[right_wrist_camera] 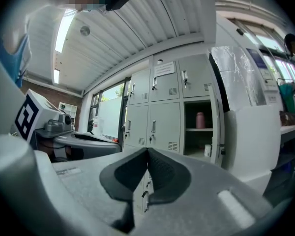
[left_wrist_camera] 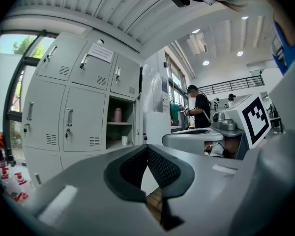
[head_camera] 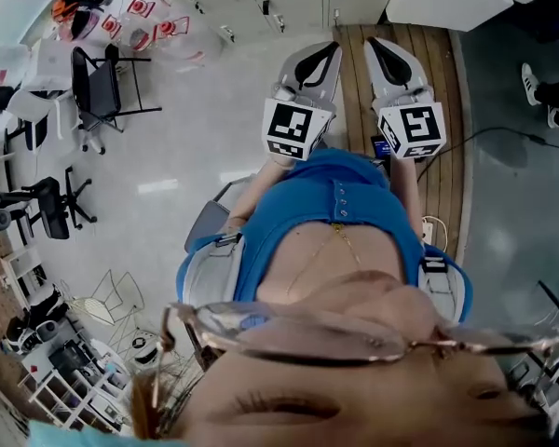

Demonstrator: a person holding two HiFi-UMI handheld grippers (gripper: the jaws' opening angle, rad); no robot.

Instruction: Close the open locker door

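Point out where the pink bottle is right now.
The pink bottle stands on the upper shelf of the open grey locker compartment, right of centre in the right gripper view, above a small white container on the shelf below.

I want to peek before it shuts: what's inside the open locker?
The open locker holds a pink bottle on its shelf and a white cup below. Its dark back can't be seen.

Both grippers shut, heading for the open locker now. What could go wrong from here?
1. The open door stands nearly edge-on to the right gripper; shut fingers may slip off its thin edge.
2. The white cup seems near the shelf front and might get clipped by the closing door.
3. A cable lies on the floor to your right; it may snag a foot.
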